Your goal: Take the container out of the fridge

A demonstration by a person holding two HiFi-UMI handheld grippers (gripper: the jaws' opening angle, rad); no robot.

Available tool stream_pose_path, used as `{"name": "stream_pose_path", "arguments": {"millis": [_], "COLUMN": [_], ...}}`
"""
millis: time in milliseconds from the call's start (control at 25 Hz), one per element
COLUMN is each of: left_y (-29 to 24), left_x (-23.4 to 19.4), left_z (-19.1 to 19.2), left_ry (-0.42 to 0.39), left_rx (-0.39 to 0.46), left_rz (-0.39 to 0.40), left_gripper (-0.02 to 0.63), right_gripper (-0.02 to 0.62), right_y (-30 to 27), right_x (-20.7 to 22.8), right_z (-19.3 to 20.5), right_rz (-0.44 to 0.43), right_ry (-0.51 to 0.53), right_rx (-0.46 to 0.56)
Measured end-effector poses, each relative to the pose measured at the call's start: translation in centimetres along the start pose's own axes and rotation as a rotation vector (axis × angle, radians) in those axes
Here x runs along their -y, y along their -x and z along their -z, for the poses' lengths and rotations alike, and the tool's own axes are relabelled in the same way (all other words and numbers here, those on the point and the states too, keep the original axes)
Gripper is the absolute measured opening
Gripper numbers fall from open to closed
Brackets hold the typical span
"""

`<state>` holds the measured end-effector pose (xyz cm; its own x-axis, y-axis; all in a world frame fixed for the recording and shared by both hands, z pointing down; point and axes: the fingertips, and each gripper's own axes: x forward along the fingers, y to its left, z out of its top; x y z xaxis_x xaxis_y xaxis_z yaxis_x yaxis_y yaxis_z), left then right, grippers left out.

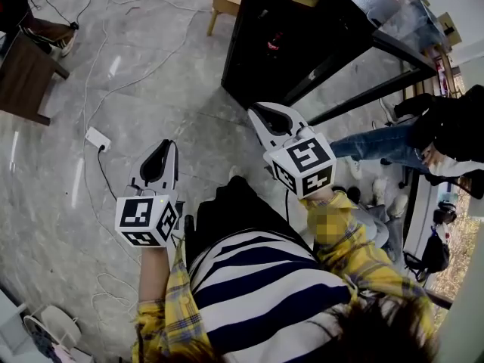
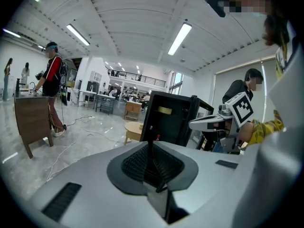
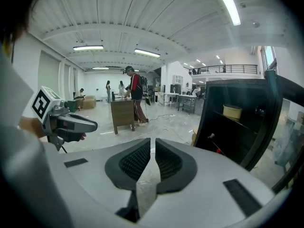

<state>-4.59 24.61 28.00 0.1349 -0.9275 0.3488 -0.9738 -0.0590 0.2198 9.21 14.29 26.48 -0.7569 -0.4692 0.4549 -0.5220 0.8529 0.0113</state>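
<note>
Black open fridge cabinet (image 3: 223, 137) holds the round tan container (image 3: 232, 111) on its upper shelf, untouched. Left gripper (image 2: 152, 148) and right gripper (image 3: 152, 151) hover well short of it, jaws pressed together on nothing, so reaching, grasping and lifting out all remain

Left gripper (image 2: 152, 145): jaws closed together, nothing between them. Straight ahead, black fridge (image 2: 178, 127), door open, pale round container (image 2: 165, 110) on its upper shelf. Right gripper (image 2: 192, 124) hovers at the fridge's right side. Low round wooden table (image 2: 134, 127) left of fridge. 1 person (image 2: 52, 87) stands far left by a brown desk (image 2: 31, 120).
</note>
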Motion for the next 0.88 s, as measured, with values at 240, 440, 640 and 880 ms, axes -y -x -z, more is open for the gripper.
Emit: {"name": "stream_pose_path", "arguments": {"millis": [240, 440, 640, 880], "left_y": [-3.0, -6.4, -9.7, -12.6], "left_x": [-1.4, -1.6, -1.6, -2.1], "left_z": [-2.0, -3.4, -4.6, -5.4], "left_ry": [0.011, 0.006, -0.006, -0.015], "left_rx": [0.022, 0.027, 0.028, 0.031], "left_rz": [-0.025, -0.037, -0.04, -0.053], "left_gripper": [0.041, 0.041, 0.041, 0.042], "right_gripper": [0.032, 0.032, 0.104, 0.106], "right_y": [-3.0, -4.9, -6.5, -8.3], "right_x": [2.6, 5.7, 9.6, 13.2], "right_z": [-2.0, -3.3, -4.4, -4.9], "right_rz": [-0.002, 0.001, 0.023, 0.067], "right_ry": [0.045, 0.097, 0.088, 0.113], "right_rx": [0.01, 0.02, 0.043, 0.042]}}
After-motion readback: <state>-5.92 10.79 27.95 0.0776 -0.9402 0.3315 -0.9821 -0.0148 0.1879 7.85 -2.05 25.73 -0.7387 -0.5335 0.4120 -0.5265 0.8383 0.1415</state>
